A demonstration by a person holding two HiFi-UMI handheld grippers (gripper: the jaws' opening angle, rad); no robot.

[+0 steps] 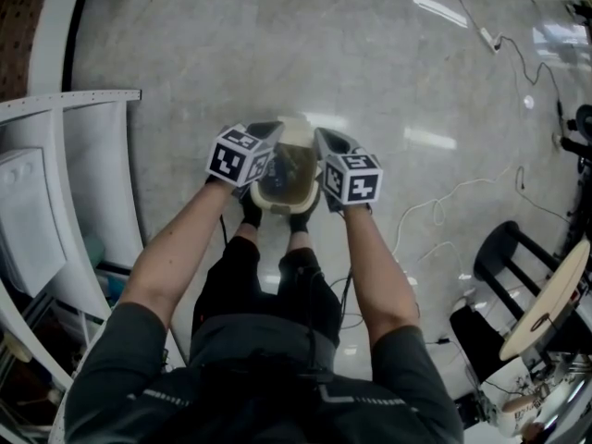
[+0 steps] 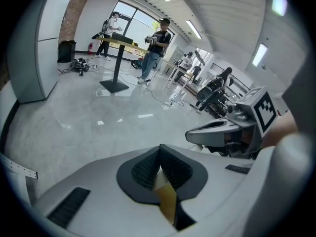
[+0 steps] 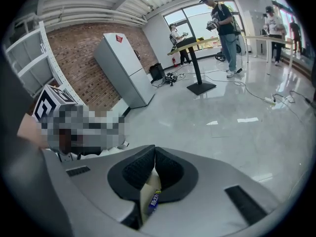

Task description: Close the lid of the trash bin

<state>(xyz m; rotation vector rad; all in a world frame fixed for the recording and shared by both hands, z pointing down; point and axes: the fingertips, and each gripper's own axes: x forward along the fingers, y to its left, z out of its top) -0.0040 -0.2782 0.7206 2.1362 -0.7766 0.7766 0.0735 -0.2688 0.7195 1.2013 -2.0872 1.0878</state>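
Trash bin (image 1: 282, 200) stands on the floor (image 1: 388, 54) directly under both tools and between them. Its mouth faces up and shows a dark inside. One bin shows in the head view.

Pale polished floor lies bare ahead of the tools and off to the right tool's side, crossed there by thin cables (image 1: 444, 202). To the left of the left tool, one white shelf rack (image 1: 88, 146) closes that side, its near edge well apart from the bin. Behind and right of the right tool stands one black chair (image 1: 513, 266), also well apart. In the right gripper view one white fridge (image 3: 123, 65) stands against a brick wall far ahead, with one tall tabletop (image 3: 193, 46) and three people beyond it.

Two tools hang over the bin's rim, one on each side, each carrying one marker cube. The left tool (image 1: 273, 129) (image 2: 159, 151) has its pads pressed together, nothing clamped; a pale strip of the bin shows below them. The right tool (image 1: 322, 135) (image 3: 154, 152) is likewise closed on nothing, and one blue wrapper (image 3: 154, 201) shows in the gap beneath its pads.

Two black shoes (image 1: 251, 213) touch the bin's near edge.
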